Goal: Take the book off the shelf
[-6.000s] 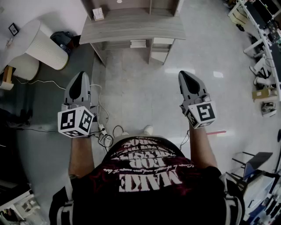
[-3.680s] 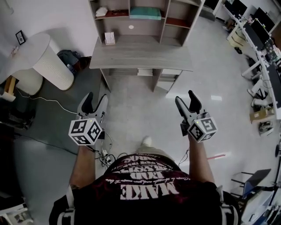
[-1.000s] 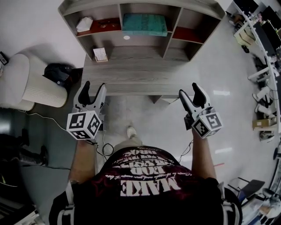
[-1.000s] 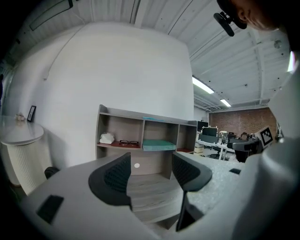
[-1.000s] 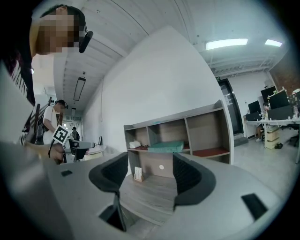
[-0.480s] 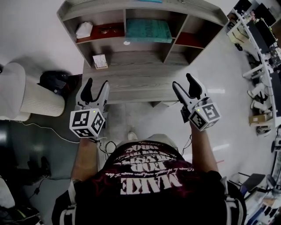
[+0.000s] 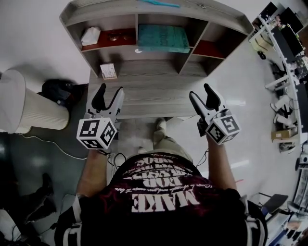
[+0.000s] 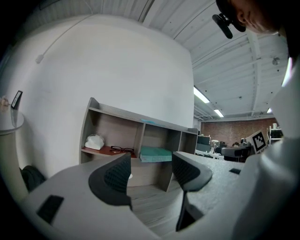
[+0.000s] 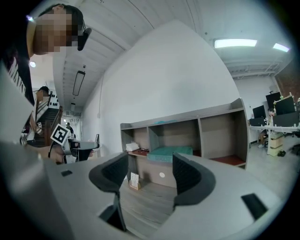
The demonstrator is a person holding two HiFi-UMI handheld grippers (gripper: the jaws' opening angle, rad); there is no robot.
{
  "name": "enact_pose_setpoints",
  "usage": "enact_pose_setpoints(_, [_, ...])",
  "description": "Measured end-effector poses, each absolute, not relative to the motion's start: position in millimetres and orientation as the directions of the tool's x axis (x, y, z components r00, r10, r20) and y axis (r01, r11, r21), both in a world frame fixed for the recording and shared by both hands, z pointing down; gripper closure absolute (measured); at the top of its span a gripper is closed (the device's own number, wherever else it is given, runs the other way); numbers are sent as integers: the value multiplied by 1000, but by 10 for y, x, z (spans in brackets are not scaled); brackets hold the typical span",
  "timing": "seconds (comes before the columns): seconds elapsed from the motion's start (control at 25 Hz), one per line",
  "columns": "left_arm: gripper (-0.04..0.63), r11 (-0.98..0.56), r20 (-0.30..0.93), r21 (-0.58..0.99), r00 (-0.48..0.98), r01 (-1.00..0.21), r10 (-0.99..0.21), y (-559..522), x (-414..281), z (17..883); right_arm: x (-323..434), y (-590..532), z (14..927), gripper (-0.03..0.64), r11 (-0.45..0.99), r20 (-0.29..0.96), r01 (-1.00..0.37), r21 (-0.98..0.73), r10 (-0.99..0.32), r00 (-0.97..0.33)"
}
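Grey wood-grain desk [image 7: 144, 93] with an open-fronted shelf unit [image 7: 211, 14]; the teal, flat-lying book [image 7: 162, 38] sits in the middle compartment (untouched). Left gripper [image 7: 109, 91] and right gripper [image 7: 200, 93] hover over the desk's front, their ribbed black jaws parted wide and empty. Versus half a second ago, a shoe [image 7: 159, 126] has stepped up to the desk edge.

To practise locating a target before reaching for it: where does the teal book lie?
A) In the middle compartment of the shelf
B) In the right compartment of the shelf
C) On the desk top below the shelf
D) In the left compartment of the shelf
A: the teal book lies flat in the middle compartment of the shelf, next to the compartment holding the glasses.
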State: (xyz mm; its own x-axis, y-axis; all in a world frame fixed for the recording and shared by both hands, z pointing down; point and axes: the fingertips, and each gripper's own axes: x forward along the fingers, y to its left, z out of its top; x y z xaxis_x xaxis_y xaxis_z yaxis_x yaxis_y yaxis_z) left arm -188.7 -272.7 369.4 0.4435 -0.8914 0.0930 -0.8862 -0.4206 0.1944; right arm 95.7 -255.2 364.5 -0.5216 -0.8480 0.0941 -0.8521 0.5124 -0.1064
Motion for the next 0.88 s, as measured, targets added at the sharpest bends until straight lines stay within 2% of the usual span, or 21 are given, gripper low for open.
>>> enact_pose_setpoints(0.28, [330,-431,82,298,473,-852,-877,-3172,-1715,3682,1071,-3070,3764,321,531,103,-836,-135,-832,-545])
enact_pose_setpoints(0.88, [331,-435,200,351,521,-829,-830,-4299,-1251,4143,1170,-4301,4193,330,547,165,-809,-213,-796,-582])
